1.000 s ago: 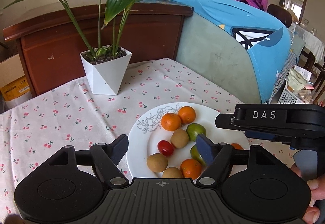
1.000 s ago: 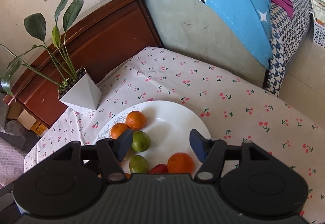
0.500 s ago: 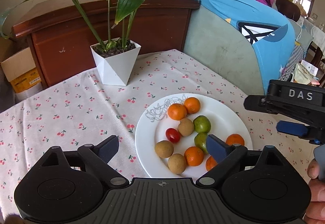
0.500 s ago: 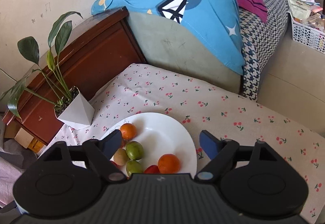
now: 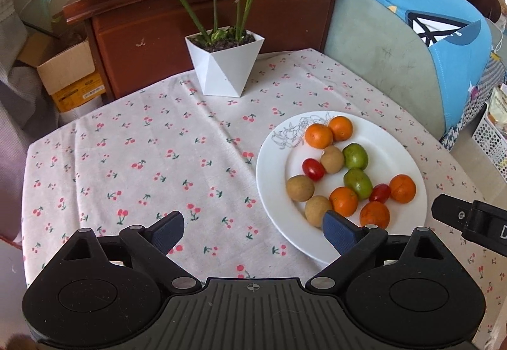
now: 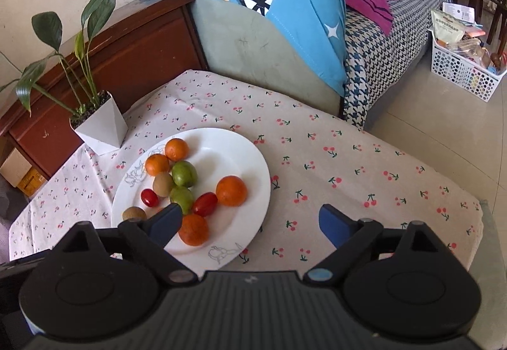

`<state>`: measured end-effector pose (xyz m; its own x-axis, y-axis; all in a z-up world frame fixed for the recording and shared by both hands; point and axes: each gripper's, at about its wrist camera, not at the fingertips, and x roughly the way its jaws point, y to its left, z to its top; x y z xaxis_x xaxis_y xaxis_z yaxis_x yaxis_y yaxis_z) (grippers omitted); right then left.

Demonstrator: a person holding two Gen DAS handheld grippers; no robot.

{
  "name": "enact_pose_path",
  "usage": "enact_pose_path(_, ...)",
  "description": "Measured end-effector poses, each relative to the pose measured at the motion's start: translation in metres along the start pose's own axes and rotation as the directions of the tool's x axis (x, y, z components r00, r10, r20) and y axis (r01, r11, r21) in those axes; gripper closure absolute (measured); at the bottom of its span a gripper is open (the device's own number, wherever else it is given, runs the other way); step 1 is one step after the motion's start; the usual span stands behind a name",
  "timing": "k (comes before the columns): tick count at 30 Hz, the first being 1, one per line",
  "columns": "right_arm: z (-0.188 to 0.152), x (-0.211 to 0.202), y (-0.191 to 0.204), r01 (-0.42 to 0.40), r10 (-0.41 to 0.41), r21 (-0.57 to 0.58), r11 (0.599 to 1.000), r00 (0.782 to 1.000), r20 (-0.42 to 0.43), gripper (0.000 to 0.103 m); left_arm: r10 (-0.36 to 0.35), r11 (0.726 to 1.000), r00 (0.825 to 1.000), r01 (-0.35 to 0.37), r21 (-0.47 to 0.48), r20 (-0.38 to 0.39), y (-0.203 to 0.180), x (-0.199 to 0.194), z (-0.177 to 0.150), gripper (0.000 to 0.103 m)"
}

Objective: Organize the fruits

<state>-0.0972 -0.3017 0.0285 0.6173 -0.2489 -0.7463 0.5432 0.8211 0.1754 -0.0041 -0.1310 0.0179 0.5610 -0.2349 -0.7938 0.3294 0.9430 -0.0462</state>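
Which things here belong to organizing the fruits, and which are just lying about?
Job:
white plate
oranges
green fruits
brown fruits
cherry tomatoes

Lying about:
potted plant
cardboard box
blue cloth
white basket

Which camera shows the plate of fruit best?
The left wrist view: the plate and every fruit show, only its near rim hidden. In the right wrist view a finger covers some fruit on the plate.
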Motion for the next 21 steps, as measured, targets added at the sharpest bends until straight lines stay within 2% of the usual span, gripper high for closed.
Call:
enact_pose_path(11, -0.026, 0.008, 0.014, 0.054, -0.057, -0.067, 0.996, 0.997, -0.048, 0.009, 0.075, 0.994, 0.996, -0.078, -0.077, -0.047, 0.015, 0.002, -0.016, 0.007)
enact_pose_path(21, -0.031, 0.017, 0.024, 0.085, -0.092, -0.107, 0.991, 0.994, -0.063, 0.008, 0.101, 0.993, 0.994, -0.102, -0.062, -0.029, 0.011, 0.002, -0.016, 0.007)
